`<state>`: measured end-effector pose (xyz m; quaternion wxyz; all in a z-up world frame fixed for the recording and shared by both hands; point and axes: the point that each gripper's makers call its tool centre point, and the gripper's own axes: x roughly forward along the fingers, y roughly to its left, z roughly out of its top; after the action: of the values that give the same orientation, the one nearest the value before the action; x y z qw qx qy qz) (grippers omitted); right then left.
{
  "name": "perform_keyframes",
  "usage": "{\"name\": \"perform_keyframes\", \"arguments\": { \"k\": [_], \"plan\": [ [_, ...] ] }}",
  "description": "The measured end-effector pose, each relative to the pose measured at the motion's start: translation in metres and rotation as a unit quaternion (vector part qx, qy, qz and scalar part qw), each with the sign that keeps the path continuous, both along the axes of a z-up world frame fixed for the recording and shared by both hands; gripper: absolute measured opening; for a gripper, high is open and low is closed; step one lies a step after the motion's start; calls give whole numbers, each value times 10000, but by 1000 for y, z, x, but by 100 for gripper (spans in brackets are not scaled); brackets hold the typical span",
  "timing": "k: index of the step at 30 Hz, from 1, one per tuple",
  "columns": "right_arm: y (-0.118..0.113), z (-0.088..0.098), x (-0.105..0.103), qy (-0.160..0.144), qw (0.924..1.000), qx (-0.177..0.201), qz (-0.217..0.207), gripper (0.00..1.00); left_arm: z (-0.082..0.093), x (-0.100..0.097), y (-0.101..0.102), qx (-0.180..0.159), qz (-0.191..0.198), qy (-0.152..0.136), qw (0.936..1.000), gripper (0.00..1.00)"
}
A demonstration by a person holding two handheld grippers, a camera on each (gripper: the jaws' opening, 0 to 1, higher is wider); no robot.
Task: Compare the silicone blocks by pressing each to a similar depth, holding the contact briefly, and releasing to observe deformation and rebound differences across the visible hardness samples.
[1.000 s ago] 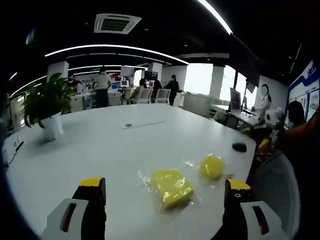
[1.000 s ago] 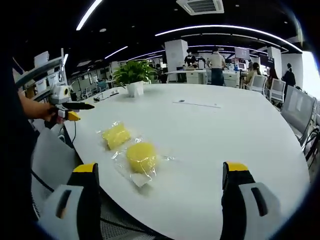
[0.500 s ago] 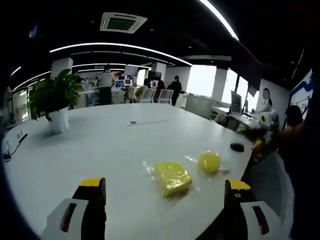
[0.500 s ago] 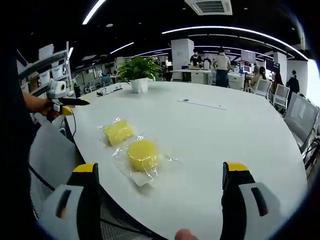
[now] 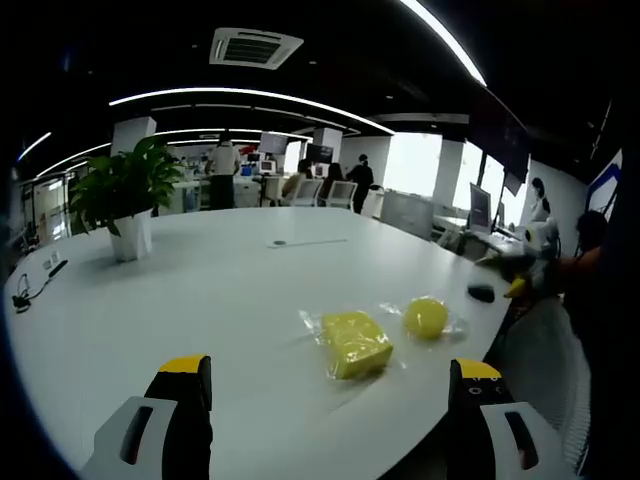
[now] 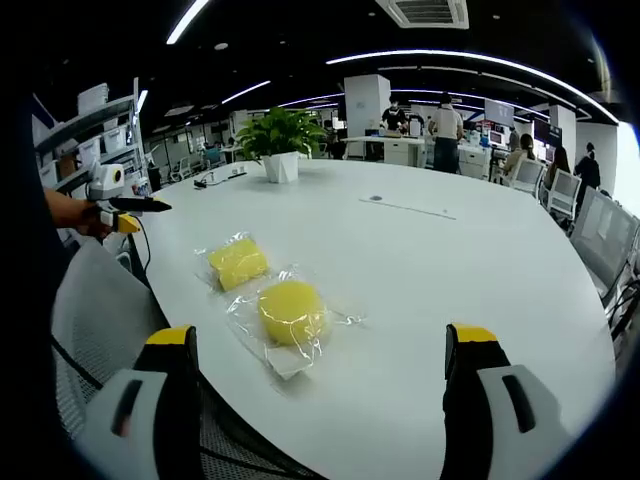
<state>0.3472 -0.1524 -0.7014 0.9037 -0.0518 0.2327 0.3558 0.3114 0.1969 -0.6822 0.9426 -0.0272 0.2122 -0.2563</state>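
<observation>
Two yellow silicone samples in clear wrappers lie near the edge of a big white table [image 5: 200, 290]. In the left gripper view the square block [image 5: 355, 342] sits ahead, slightly right of centre, with the round block [image 5: 426, 316] beyond it to the right. My left gripper [image 5: 330, 395] is open, well short of both. In the right gripper view the round block [image 6: 291, 311] lies closest, the square block [image 6: 237, 262] behind it to the left. My right gripper [image 6: 318, 370] is open and holds nothing. The left gripper [image 6: 125, 208] shows far left, held in a hand.
A potted plant [image 5: 127, 205] [image 6: 279, 147] stands far back on the table. A small dark object [image 5: 481, 292] lies near the table edge. A grey mesh chair [image 6: 95, 320] sits by the near edge. Cables [image 5: 30, 288] lie at the left side. People and desks fill the background.
Both cameras have drifted a little. The blocks sit slightly further right and higher in the left gripper view, slightly larger in the right gripper view. The blocks themselves have not moved.
</observation>
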Motion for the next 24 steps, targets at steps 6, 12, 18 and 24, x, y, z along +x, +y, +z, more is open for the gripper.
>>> {"name": "perform_keyframes", "arguments": {
  "k": [6,12,18,24],
  "plan": [
    [2,-6,-6,38,9999,-86,123,96,2,4,-2,114,39,-90,9999,100],
    [2,-10,-5,181,9998,-44,103,96,3,8,-2,111,86,-153,9998,100],
    [-10,-8,-5,215,9993,170,-268,96,4,11,-8,143,41,-169,9997,100],
    [-16,-9,-8,222,9992,129,-310,96,3,16,-7,132,87,-134,9998,100]
  ]
}}
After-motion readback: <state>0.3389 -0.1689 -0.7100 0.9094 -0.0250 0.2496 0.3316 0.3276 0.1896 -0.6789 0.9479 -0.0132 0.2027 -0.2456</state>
